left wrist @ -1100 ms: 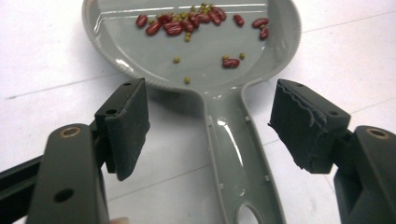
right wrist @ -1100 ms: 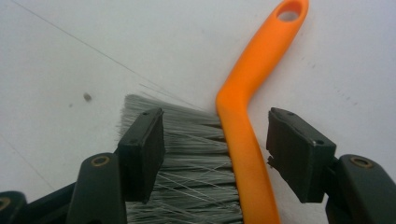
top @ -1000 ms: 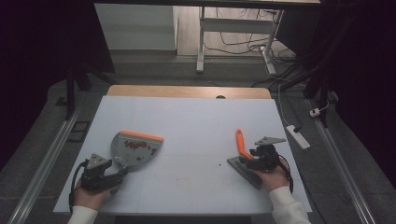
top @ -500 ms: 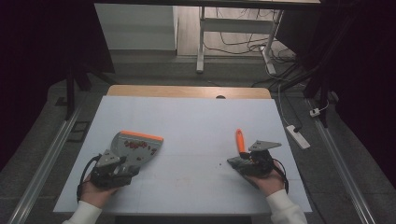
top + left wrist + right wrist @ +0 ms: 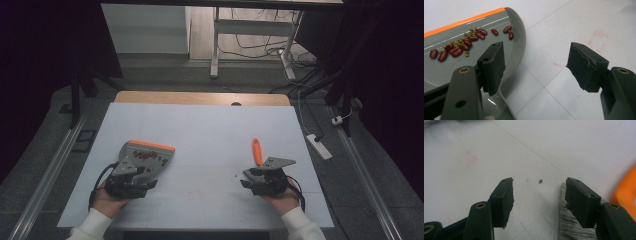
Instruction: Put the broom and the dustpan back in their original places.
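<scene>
Dustpan (image 5: 150, 154) beside left gripper (image 5: 131, 183), fingers apart | right gripper (image 5: 263, 182) low, fingers apart

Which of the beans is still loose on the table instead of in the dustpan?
The single small bean lying on the white table just ahead of the right gripper, beside the brush bristles. The red and green beans sit in the grey dustpan.

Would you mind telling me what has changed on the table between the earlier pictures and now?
Both hands have drawn back toward the near table edge. The left gripper has slid back off the grey dustpan, its jaws open beside the rim; the right gripper has backed away from the orange-handled brush, also open. The dustpan with its beans and the brush kept their places.
</scene>
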Available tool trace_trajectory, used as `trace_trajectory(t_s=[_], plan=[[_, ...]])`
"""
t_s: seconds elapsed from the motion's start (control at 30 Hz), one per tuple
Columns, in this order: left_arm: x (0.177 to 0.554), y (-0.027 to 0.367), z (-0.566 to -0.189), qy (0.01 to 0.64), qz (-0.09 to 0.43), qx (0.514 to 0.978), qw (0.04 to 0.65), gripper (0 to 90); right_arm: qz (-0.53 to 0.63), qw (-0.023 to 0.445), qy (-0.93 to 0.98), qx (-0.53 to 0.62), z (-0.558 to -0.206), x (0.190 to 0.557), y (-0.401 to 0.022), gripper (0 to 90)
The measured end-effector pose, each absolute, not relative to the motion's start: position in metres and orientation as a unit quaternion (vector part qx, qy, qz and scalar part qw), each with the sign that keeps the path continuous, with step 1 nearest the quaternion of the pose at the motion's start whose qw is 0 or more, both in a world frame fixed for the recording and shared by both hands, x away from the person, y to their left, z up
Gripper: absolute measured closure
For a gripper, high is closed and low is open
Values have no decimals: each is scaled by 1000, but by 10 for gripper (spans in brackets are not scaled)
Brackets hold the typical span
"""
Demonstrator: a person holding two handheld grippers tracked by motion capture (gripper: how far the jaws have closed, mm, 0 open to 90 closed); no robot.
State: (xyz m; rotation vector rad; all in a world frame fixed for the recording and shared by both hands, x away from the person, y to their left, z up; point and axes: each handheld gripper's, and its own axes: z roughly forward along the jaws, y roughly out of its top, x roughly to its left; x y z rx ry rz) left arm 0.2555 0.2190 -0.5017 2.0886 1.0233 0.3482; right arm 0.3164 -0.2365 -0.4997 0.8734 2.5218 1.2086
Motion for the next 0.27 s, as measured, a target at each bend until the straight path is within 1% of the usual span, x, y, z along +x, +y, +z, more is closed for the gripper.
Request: trace_trajectory(t_s=[0.27], plan=[[254, 220, -501, 405, 139, 818, 384, 310, 414, 118, 855, 290, -497, 312, -240, 401]])
